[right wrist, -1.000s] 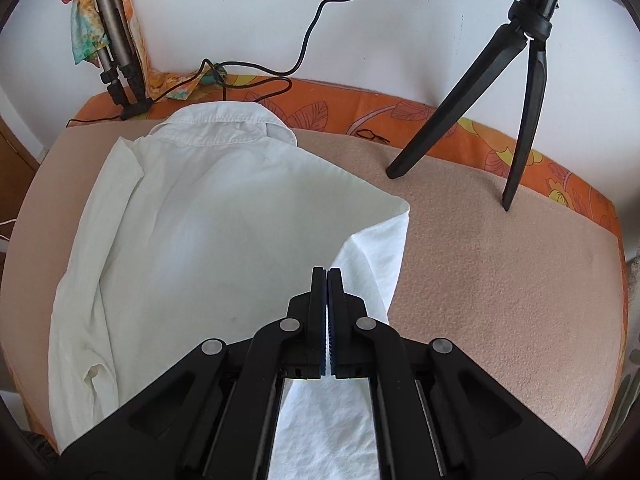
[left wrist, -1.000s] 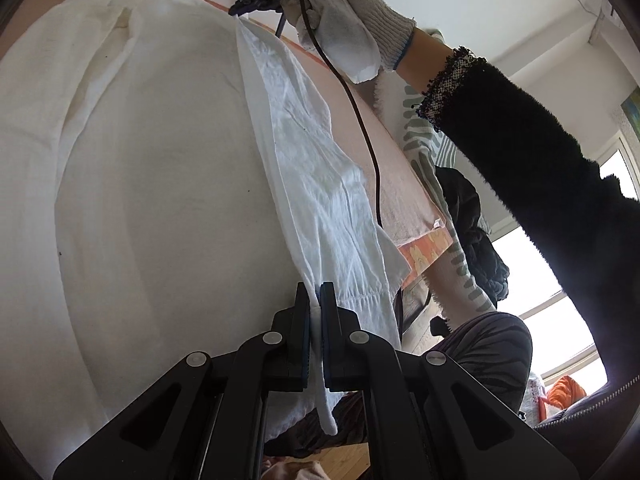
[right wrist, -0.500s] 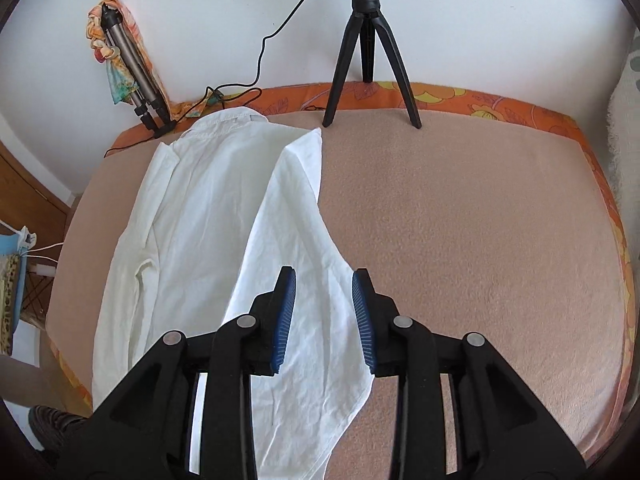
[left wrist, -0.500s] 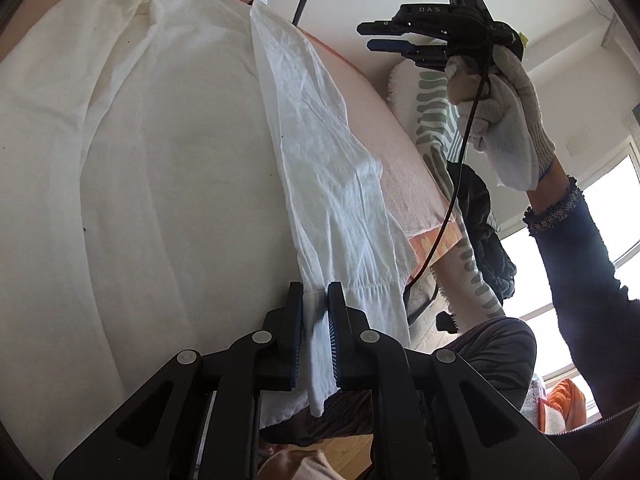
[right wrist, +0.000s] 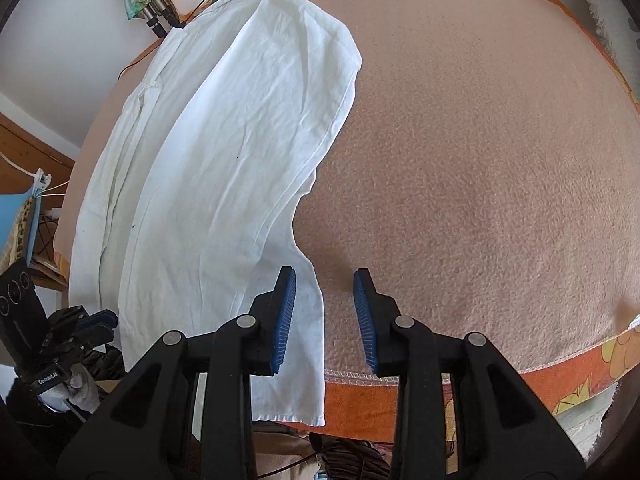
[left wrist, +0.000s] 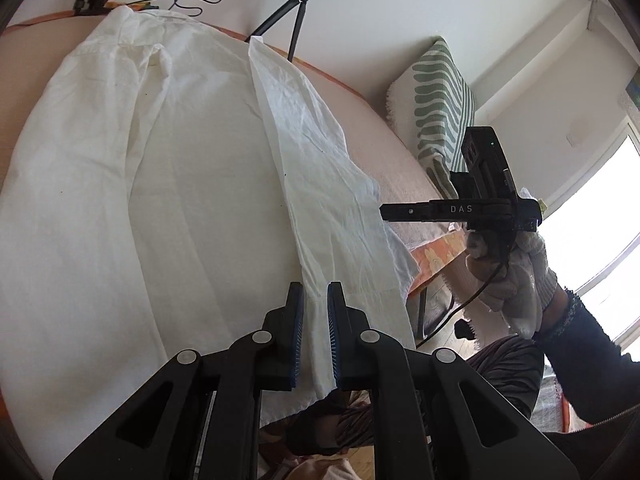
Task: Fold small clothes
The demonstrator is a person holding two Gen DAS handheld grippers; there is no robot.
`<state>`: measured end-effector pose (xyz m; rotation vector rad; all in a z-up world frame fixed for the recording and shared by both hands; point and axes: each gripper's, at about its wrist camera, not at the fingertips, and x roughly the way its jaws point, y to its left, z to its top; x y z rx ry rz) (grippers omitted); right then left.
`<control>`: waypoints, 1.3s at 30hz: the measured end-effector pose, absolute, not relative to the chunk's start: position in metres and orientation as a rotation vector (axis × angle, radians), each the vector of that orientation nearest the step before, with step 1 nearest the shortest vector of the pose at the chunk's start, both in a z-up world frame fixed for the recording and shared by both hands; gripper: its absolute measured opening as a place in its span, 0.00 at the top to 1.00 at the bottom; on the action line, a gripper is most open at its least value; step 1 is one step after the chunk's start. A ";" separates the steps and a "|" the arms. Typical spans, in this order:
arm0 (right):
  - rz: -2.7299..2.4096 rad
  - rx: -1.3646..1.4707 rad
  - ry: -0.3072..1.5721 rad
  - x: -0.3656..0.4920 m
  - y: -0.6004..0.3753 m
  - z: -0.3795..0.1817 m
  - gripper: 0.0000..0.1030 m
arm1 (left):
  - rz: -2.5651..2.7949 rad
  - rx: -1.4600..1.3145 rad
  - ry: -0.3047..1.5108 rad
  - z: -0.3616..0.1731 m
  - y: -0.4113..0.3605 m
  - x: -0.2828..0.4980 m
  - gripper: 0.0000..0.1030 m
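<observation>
A white long-sleeved shirt (left wrist: pixel 180 160) lies flat on the peach blanket (right wrist: pixel 480 140), collar at the far end. Its right sleeve (left wrist: pixel 320 168) is folded lengthwise along the body, and the cuff end (right wrist: pixel 296 392) hangs over the near edge. My left gripper (left wrist: pixel 315 336) hovers over the sleeve's lower seam. Its jaws stand slightly apart and the cloth shows in the gap, not pinched. My right gripper (right wrist: pixel 325 316) is open above the sleeve's outer edge, one pad over cloth and the other over blanket. The left wrist view shows the right gripper (left wrist: pixel 386 213) held by a gloved hand (left wrist: pixel 516 280).
A ring light on a tripod (left wrist: pixel 298 8) stands at the bed's far edge, and another stand (right wrist: pixel 154 20) at the far left corner with cables. A striped cushion (left wrist: pixel 440 92) leans at the right. The orange patterned mattress edge (right wrist: pixel 560 364) marks the near border.
The right gripper let go of the sleeve end near the collar, opened, and swung back to the bed's near edge. The left jaws parted slightly off the hem.
</observation>
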<state>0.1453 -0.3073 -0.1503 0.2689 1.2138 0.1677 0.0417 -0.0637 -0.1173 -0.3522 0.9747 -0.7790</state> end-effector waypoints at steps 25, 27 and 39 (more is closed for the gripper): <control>0.161 0.385 1.105 0.083 -0.326 -0.128 0.86 | -0.746 -0.276 0.917 -0.107 -0.064 0.044 0.90; 0.201 0.411 1.097 0.091 -0.327 -0.126 0.69 | -0.773 -0.252 0.907 -0.103 -0.076 0.037 0.89; 0.266 0.444 1.199 0.096 -0.317 -0.163 0.92 | -0.954 0.052 0.854 -0.104 -0.183 -0.003 0.62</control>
